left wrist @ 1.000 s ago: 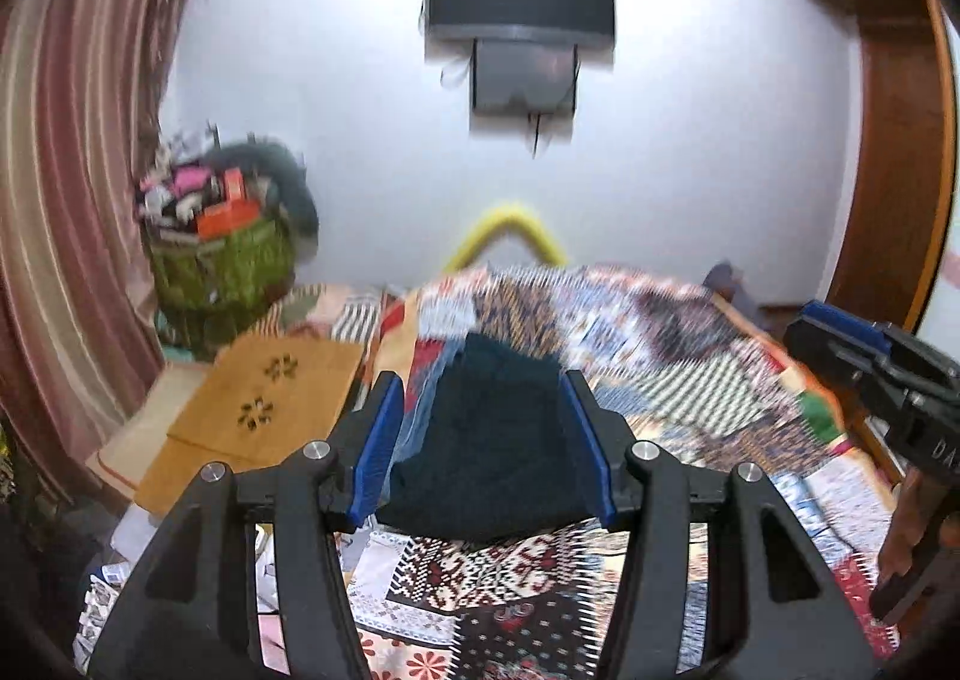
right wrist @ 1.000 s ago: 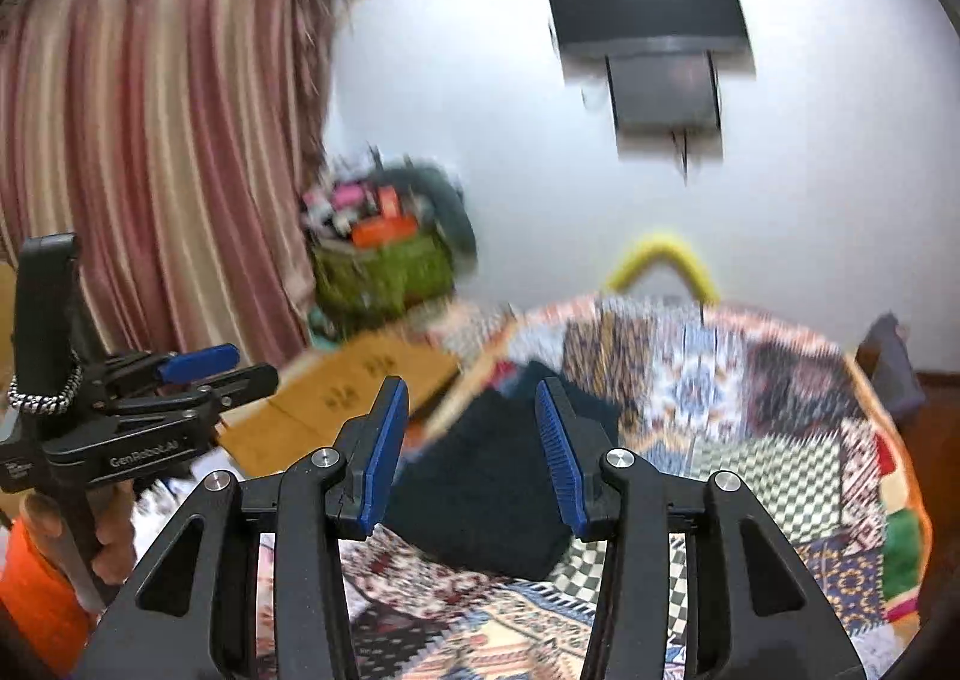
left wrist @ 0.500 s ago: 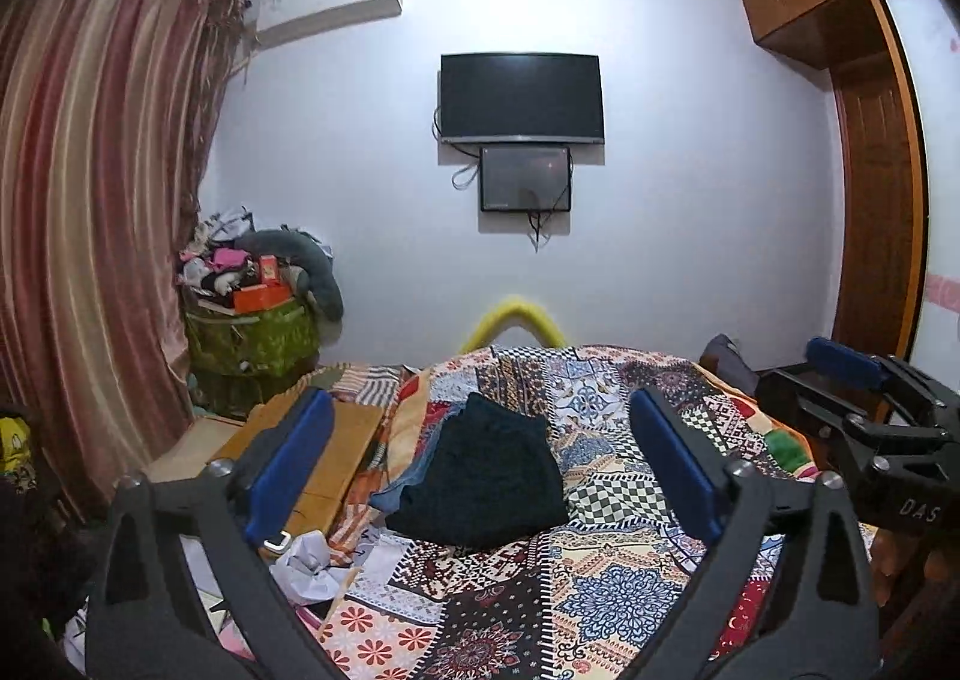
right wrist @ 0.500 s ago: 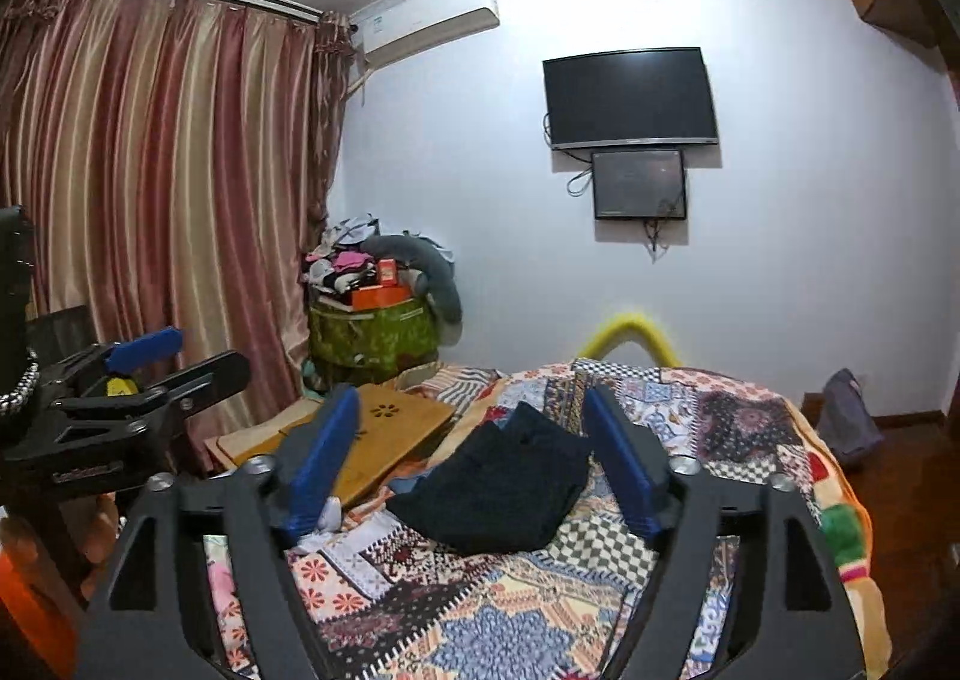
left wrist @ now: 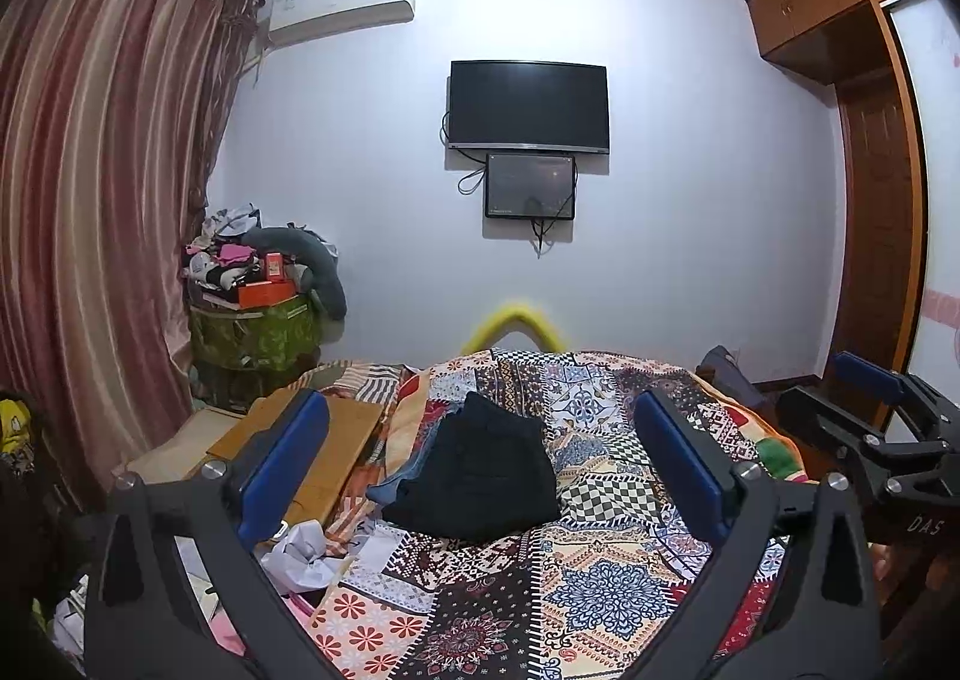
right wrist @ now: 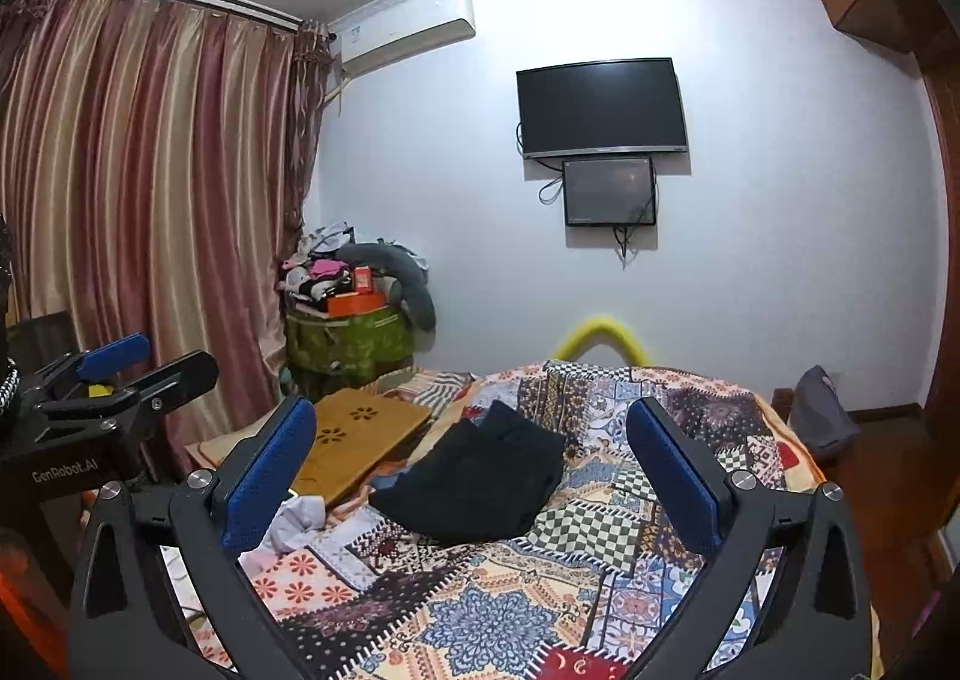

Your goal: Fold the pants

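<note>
The dark pants (left wrist: 480, 470) lie folded in a compact stack on the patchwork quilt (left wrist: 606, 590), also seen in the right wrist view as the pants (right wrist: 486, 482) on the quilt (right wrist: 480, 620). A bit of blue cloth (left wrist: 387, 491) pokes out under their left edge. My left gripper (left wrist: 480, 410) hangs back from the pants, jaws spread wide with nothing between the blue pads. My right gripper (right wrist: 471, 410) is likewise held back, its jaws opening wide and holding nothing. Each gripper shows at the edge of the other's view.
A wooden lap desk (right wrist: 354, 434) lies left of the quilt, with crumpled white paper (left wrist: 300, 554) near it. A green basket piled with clutter (left wrist: 252, 332) stands by the striped curtain (left wrist: 90, 200). A dark bag (right wrist: 822, 416) sits at the right by the wardrobe.
Both grippers have drawn back from the pants and opened from half closed to wide. The pants stay folded on the quilt, free of both grippers.
</note>
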Demonstrator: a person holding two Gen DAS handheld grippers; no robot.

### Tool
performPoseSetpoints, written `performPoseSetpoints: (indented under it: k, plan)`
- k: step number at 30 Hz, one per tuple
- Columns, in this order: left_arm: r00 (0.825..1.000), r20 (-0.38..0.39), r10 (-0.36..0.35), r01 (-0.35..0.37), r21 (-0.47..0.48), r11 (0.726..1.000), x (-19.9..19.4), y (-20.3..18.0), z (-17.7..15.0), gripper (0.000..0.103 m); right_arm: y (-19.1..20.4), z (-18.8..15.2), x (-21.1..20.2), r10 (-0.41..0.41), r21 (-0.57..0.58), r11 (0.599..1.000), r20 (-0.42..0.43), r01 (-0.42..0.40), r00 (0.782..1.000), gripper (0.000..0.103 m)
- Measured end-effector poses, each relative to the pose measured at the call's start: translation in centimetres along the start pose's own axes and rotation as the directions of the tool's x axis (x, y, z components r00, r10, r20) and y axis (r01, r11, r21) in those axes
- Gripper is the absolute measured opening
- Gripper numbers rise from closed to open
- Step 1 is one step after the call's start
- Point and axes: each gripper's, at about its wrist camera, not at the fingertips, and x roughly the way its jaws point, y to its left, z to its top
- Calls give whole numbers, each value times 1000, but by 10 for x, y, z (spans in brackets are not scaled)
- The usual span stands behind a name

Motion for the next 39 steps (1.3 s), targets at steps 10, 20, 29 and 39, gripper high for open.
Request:
performPoseSetpoints:
  k: [10,20,29,39]
  plan:
    - [1000,-9,-6,6,0,1000,1,1,-3,103,-3,-6,0,2,9,1000,-10,-2,1000,103]
    - [1000,-27,-6,6,-1,1000,9,0,-4,103,-3,-8,-2,-1,15,1000,-21,1,1000,103]
    - [999,-31,-9,9,-4,1000,12,0,-5,103,-4,-5,-4,1,23,1000,-30,0,1000,103]
    - [999,-44,-23,22,-10,1000,17,0,-9,103,-4,-4,-4,1,23,1000,-29,0,1000,103]
